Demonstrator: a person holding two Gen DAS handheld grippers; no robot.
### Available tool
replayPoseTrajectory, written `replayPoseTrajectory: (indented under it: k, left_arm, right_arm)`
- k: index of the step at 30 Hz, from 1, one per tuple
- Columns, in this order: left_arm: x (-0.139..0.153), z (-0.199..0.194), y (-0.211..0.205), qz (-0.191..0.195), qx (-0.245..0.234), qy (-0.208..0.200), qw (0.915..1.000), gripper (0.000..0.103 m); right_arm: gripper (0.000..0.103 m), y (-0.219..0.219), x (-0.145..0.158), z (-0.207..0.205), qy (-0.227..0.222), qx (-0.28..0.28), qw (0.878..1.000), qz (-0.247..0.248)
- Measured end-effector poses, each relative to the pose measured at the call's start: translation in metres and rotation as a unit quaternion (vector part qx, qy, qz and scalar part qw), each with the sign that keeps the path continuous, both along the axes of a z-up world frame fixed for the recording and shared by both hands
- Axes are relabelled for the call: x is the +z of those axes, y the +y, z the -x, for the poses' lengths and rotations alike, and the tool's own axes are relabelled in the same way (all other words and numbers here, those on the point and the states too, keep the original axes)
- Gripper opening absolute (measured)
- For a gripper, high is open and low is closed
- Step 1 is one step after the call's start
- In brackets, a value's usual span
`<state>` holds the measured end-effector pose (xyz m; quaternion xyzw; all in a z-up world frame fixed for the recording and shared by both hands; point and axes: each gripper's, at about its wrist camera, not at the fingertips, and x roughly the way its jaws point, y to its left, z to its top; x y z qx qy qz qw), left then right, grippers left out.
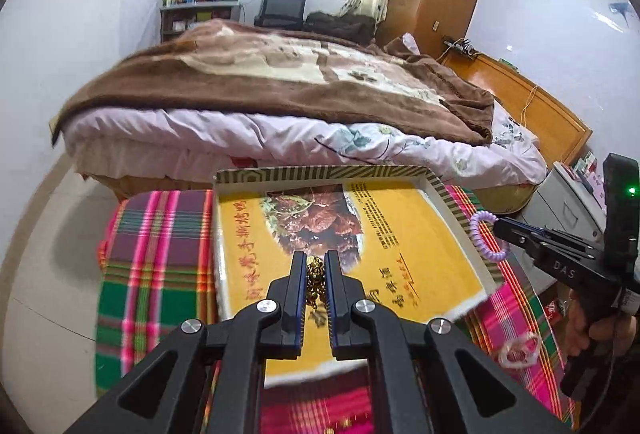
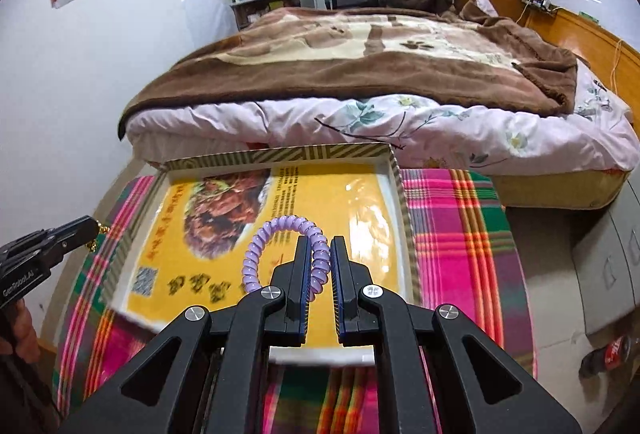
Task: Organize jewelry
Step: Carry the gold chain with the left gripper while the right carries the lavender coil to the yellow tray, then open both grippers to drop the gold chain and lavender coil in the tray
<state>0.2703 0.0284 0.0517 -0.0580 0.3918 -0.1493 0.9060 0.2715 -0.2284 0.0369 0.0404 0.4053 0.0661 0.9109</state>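
Note:
A shallow cardboard box [image 1: 320, 173] [image 2: 280, 153] with a yellow printed sheet inside lies on a plaid cloth. My left gripper [image 1: 316, 270] is shut on a gold chain [image 1: 316, 274], hanging over the box's yellow floor; in the right wrist view this gripper [image 2: 90, 226] shows at the far left with the gold chain [image 2: 96, 238] dangling by the box's left wall. My right gripper [image 2: 321, 254] is shut on a purple spiral hair tie [image 2: 280, 230] above the box. The left wrist view shows the right gripper [image 1: 498, 224] holding the purple hair tie [image 1: 486, 238] at the box's right wall.
The pink and green plaid cloth [image 1: 156, 254] [image 2: 452, 234] covers the surface under the box. A pale ring-shaped item [image 1: 520, 350] lies on the cloth at the right. A bed [image 1: 280, 93] stands just behind. A grey cabinet [image 2: 608, 254] and a dark bottle [image 2: 608, 354] sit at the right.

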Motion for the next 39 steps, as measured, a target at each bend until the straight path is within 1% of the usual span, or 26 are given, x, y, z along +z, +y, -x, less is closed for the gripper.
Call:
replayPoseTrajectory:
  k: [7, 11, 14, 17, 20, 23, 32, 35, 36, 38, 39]
  left_arm:
    - [-0.029, -0.049, -0.004, -0.013, 0.010, 0.029, 0.9995, 0.008]
    - [-0.043, -0.067, -0.009, -0.020, 0.007, 0.044, 0.9988, 0.009]
    - [-0.055, -0.079, -0.014, -0.031, 0.001, 0.055, 0.9980, 0.009]
    - [-0.067, -0.086, -0.017, -0.041, 0.003, 0.066, 0.9970, 0.009]
    - [-0.073, -0.088, -0.018, -0.045, 0.004, 0.071, 0.9965, 0.009]
    - [-0.076, -0.089, -0.018, -0.049, 0.006, 0.070, 0.9963, 0.009]
    - [-0.084, -0.094, -0.017, -0.056, 0.015, 0.087, 0.9945, 0.009]
    - [-0.085, -0.095, -0.017, -0.062, 0.015, 0.089, 0.9940, 0.010]
    - [-0.086, -0.095, -0.018, -0.063, 0.015, 0.090, 0.9939, 0.012]
    - [-0.085, -0.095, -0.017, -0.060, 0.016, 0.090, 0.9940, 0.023]
    - [-0.084, -0.094, -0.017, -0.059, 0.016, 0.089, 0.9942, 0.032]
  right_arm:
    - [0.010, 0.006, -0.030, -0.054, 0.046, -0.001, 0.999, -0.002]
    - [0.010, 0.005, -0.043, -0.076, 0.073, -0.009, 0.997, -0.010]
    - [0.010, 0.008, -0.050, -0.088, 0.083, -0.012, 0.996, -0.001]
    - [0.010, 0.012, -0.057, -0.094, 0.090, -0.010, 0.996, 0.008]
    - [0.010, 0.016, -0.060, -0.097, 0.090, -0.007, 0.996, 0.017]
    - [0.010, 0.018, -0.062, -0.099, 0.092, -0.005, 0.996, 0.020]
    - [0.010, 0.021, -0.068, -0.104, 0.100, -0.008, 0.995, 0.026]
    - [0.011, 0.020, -0.070, -0.107, 0.105, -0.010, 0.994, 0.025]
    - [0.015, 0.020, -0.071, -0.108, 0.107, -0.009, 0.994, 0.024]
    - [0.019, 0.019, -0.070, -0.108, 0.106, -0.009, 0.994, 0.023]
    - [0.022, 0.019, -0.069, -0.107, 0.101, -0.010, 0.995, 0.024]
